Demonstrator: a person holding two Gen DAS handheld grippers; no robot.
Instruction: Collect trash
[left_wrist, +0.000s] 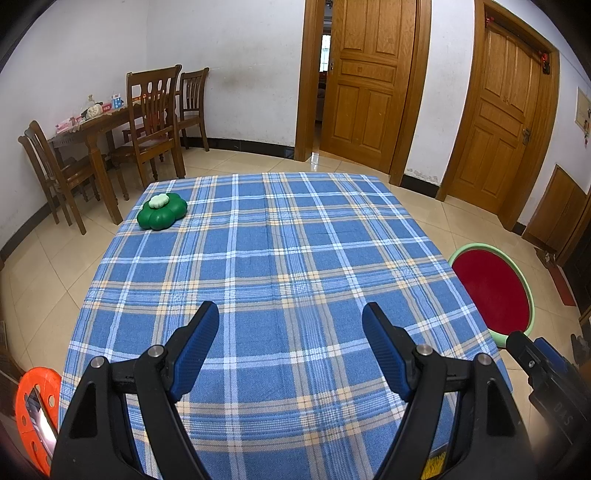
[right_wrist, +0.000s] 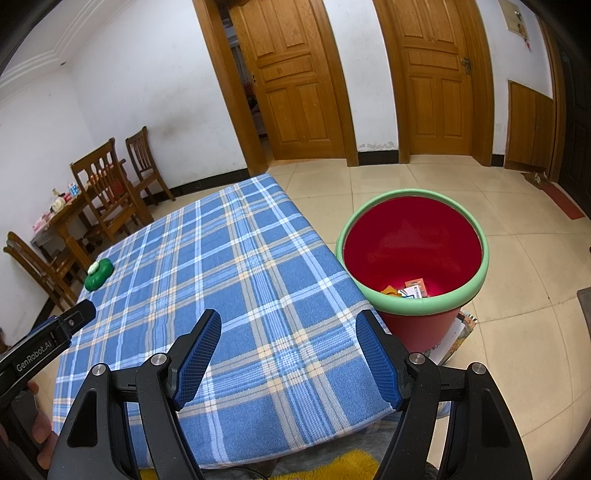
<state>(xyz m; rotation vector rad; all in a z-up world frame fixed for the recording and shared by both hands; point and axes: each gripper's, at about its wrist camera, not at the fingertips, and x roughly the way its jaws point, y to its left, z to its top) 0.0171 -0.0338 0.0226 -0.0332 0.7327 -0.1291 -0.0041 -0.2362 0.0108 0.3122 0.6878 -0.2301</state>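
Note:
A red bin with a green rim (right_wrist: 469, 288) stands on the floor at the table's right edge; it also shows in the left wrist view (left_wrist: 526, 288). Several pieces of trash (right_wrist: 406, 290) lie at its bottom. My left gripper (left_wrist: 290, 332) is open and empty above the near part of the blue plaid tablecloth (left_wrist: 280, 258). My right gripper (right_wrist: 288, 336) is open and empty above the cloth's near right corner (right_wrist: 229, 295), left of the bin. A green flower-shaped object with a white top (left_wrist: 161, 212) sits at the table's far left, and shows in the right wrist view too (right_wrist: 98, 274).
A wooden dining table with small items (left_wrist: 99, 125) and wooden chairs (left_wrist: 155, 122) stand at the far left wall. Wooden doors (left_wrist: 365, 81) are behind. An orange disc (left_wrist: 37, 402) is at the lower left. Printed papers (right_wrist: 456, 338) lie under the bin. A yellow fluffy thing (right_wrist: 332, 465) is below the table edge.

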